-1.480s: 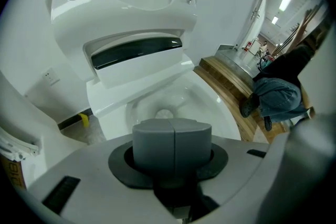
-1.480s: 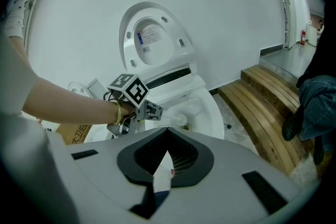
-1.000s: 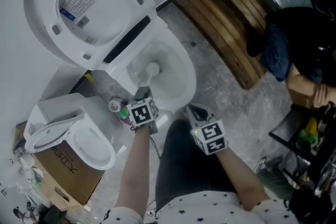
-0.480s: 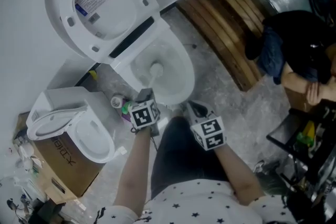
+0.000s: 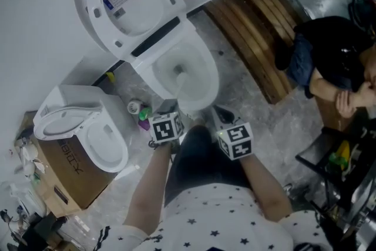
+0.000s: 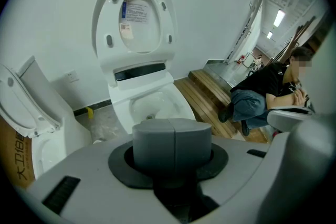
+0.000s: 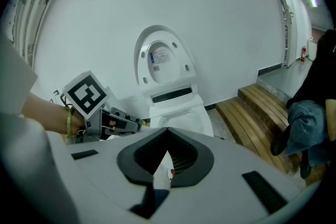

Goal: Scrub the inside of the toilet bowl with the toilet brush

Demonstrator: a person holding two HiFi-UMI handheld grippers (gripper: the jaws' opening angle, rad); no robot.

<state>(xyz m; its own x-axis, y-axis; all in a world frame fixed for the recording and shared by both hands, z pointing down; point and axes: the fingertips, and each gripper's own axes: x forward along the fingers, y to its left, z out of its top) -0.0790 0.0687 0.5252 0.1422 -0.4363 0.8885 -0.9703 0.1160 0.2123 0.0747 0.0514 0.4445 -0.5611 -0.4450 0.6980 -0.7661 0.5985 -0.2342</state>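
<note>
The white toilet (image 5: pixel 202 88) stands with its lid (image 5: pixel 129 3) raised against the wall. The toilet brush's head (image 5: pixel 181 73) is down inside the bowl. Its shaft runs back to my left gripper (image 5: pixel 169 109) at the bowl's near rim. In the left gripper view the grey handle end (image 6: pixel 172 139) fills the jaws, which are shut on it, and the bowl (image 6: pixel 152 107) lies beyond. My right gripper (image 5: pixel 220 116) hovers just right of the bowl's front. Its jaws look shut with nothing in them. The right gripper view shows the left gripper (image 7: pixel 113 120) beside the toilet (image 7: pixel 178 110).
A second toilet (image 5: pixel 82 138) sits on a cardboard box (image 5: pixel 64 179) at the left. Small bottles (image 5: pixel 138 111) lie on the floor beside the bowl. A wooden bench (image 5: pixel 258 26) runs to the right, and a person (image 5: pixel 335 62) sits beyond it.
The head view has swung, so the toilet now sits further right in the picture. The brush head has shifted slightly inside the bowl. Both grippers keep their places by the front rim.
</note>
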